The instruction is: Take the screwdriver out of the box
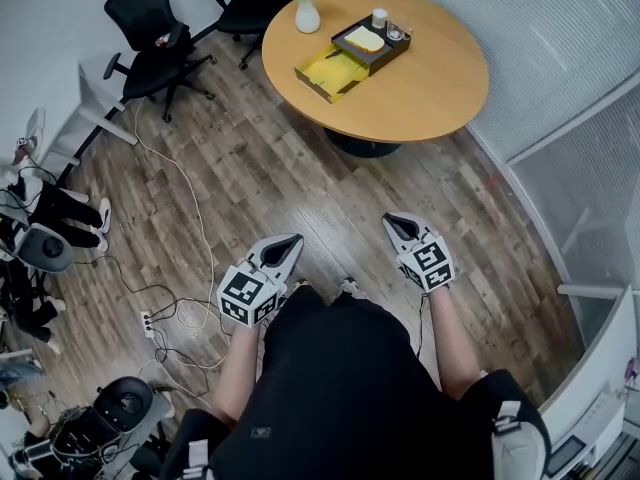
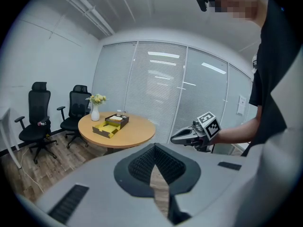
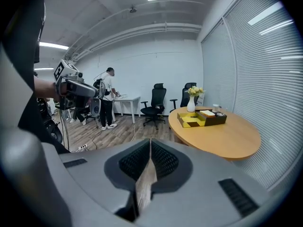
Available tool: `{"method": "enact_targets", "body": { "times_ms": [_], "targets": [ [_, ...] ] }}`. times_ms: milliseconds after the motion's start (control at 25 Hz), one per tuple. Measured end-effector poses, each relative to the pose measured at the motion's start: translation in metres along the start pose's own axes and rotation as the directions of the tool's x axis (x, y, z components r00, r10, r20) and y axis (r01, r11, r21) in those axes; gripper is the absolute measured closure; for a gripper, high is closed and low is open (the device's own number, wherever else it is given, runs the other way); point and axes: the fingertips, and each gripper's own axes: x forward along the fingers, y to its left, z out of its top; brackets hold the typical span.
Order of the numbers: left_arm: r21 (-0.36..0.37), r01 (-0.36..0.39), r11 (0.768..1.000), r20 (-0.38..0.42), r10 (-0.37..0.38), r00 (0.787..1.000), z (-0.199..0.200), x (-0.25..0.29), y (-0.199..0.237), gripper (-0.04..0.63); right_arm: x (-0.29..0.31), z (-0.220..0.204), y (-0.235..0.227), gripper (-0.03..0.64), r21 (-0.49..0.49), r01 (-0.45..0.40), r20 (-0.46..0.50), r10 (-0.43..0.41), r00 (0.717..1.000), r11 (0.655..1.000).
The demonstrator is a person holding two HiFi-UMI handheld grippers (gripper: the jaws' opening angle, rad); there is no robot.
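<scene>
An open yellow box point(image 1: 335, 71) lies on the round wooden table point(image 1: 420, 88) at the far side of the room; it also shows in the left gripper view point(image 2: 105, 129) and the right gripper view point(image 3: 195, 121). No screwdriver can be made out at this distance. My left gripper point(image 1: 285, 240) and right gripper point(image 1: 395, 220) are held in front of me over the wood floor, well short of the table. In each gripper's own view the left gripper point(image 2: 154, 148) and the right gripper point(image 3: 150, 143) show jaws closed together with nothing between them.
A dark tray point(image 1: 372, 43) with small items and a white vase of flowers point(image 1: 307, 10) stand beside the box. Black office chairs point(image 1: 150, 28) stand at the back left. Cables and a power strip point(image 1: 150, 320) lie on the floor at the left. A person point(image 3: 108, 98) stands by a white desk.
</scene>
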Motion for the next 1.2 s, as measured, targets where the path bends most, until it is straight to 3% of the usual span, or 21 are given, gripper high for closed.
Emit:
{"method": "enact_targets", "body": {
  "times_ms": [360,600,1200],
  "targets": [
    [-0.002,0.036,0.999,0.002,-0.036,0.999,0.011,0.021,0.037,0.589,0.031,0.007,-0.017,0.609,0.04,0.009,-0.022,-0.008,1.0,0.999],
    [-0.001,0.06,0.998,0.024,-0.06,0.998,0.035,0.037,0.081,0.589,0.061,0.036,-0.033,0.609,0.013,0.026,-0.036,-0.025,0.999,1.0],
    [0.014,0.169,0.985,0.006,-0.169,0.986,0.063,0.068,0.192,0.589,0.149,0.078,-0.063,0.609,0.054,0.135,-0.045,-0.133,0.99,0.989]
  ]
}}
